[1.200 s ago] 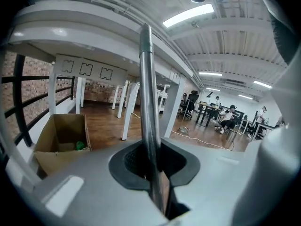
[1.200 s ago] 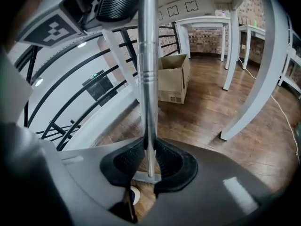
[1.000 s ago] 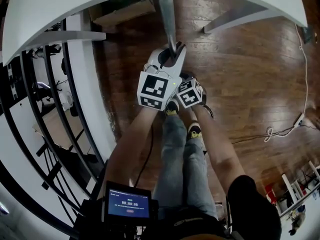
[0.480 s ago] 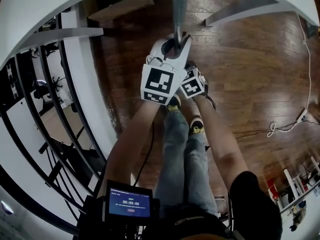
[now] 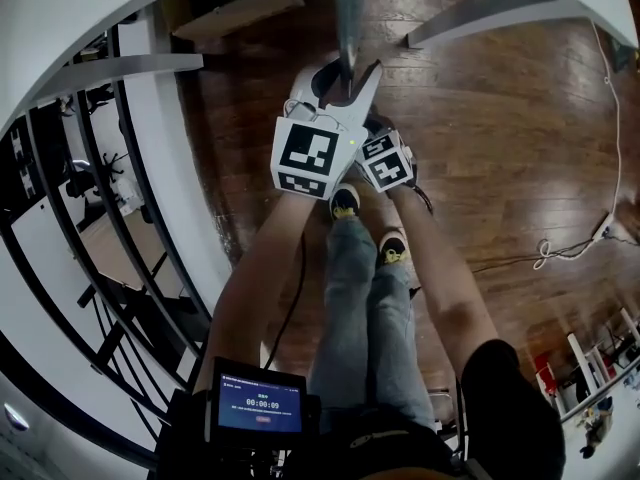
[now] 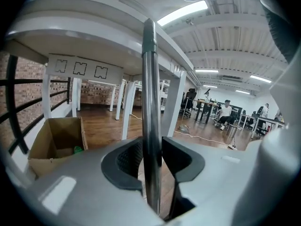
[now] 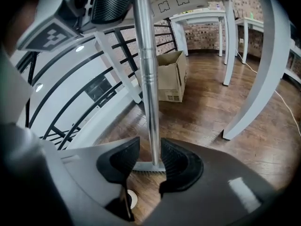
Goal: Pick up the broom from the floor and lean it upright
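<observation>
By the white table (image 5: 100, 8), broom (image 6: 150, 102) upright on wooden floor (image 5: 480, 118), pole between opening jaws of left gripper (image 6: 151, 159), pads close beside it, right gripper (image 7: 150, 161) likewise opening, gaps both sides

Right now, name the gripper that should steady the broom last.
Probably the left gripper: it sits higher on the pole, with its pads close beside it. The right gripper has its pads standing clear. Both grippers' jaws are opening.
</observation>
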### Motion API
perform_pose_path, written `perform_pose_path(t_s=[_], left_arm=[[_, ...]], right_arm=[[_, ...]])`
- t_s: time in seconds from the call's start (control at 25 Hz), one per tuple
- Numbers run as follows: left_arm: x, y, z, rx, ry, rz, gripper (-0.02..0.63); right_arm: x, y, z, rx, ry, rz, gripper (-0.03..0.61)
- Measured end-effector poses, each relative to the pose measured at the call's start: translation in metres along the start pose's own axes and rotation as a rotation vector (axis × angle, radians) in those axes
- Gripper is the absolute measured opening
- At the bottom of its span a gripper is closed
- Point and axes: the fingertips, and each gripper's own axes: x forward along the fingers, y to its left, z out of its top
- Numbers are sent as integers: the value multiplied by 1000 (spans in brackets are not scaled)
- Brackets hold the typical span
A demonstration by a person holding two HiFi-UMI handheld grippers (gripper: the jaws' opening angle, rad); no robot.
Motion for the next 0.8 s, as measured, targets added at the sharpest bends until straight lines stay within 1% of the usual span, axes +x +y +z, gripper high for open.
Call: perform_pose_path(t_s=[0.04,0.12,0.2,0.48,0.6,0.68,0.72,0.8], left_arm=[[0,1,1,-5,-4,1,146],[-2,1,2,-10,-10,-4,175],[-3,0,2,-10,-6,-8,202],[-13,3,4,8,9,29,245],[-24,3,6,25,34,52,264],[-42,2,2,24,64,80,270],[-59,0,0,21,75,100,267],[-106,-5,-1,27,83,165,181]], right_arm=[[-1,1,1,-2,-7,5,146],[-5,1,3,-7,-29,4,163],[-9,0,5,-14,-54,4,164],[-35,-6,16,-23,-97,-21,161],[-53,-10,20,-28,-120,-21,155],[-75,-12,20,-22,-134,-15,155],[-89,-11,17,-19,-143,-9,153],[-125,-3,8,-31,-164,4,153]])
